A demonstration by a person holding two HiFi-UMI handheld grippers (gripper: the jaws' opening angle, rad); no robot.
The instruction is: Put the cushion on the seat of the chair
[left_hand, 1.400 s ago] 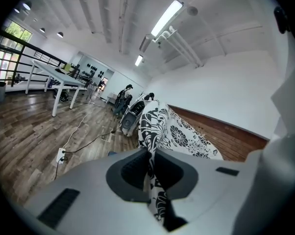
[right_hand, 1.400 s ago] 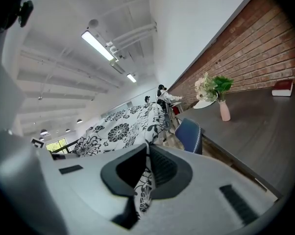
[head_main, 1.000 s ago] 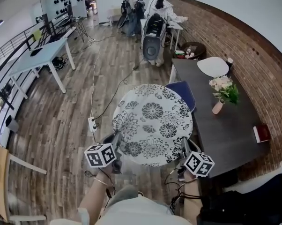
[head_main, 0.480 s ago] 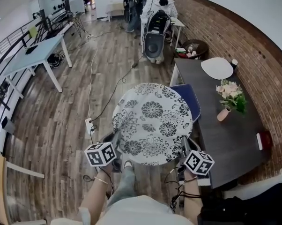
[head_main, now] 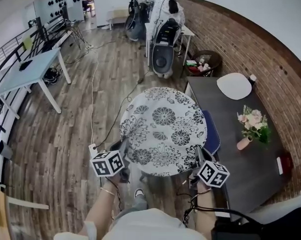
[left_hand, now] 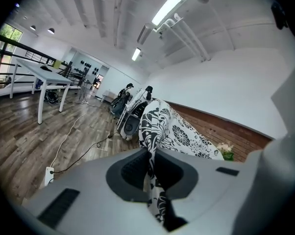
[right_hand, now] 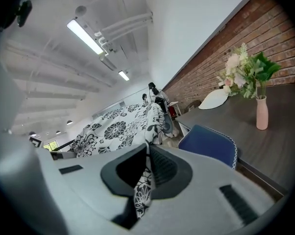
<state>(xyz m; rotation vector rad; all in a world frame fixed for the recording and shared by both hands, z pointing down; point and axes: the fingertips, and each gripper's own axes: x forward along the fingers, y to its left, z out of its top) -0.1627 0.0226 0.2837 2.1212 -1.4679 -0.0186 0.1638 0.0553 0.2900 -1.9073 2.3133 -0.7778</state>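
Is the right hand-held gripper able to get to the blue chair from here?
Probably yes. The chair sits just ahead of the right hand-held gripper with nothing between them. That gripper is not free, though: it is shut on the cushion.

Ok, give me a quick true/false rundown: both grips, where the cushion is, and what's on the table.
1. The left gripper and the right gripper are each shut on the cushion. True.
2. The cushion lies on the seat of the chair. False: it hangs in the air between the two grippers, and the blue chair shows past its right edge.
3. The cushion is plain blue. False: it is white with black flowers.
4. A vase of flowers stands on the dark table. True.
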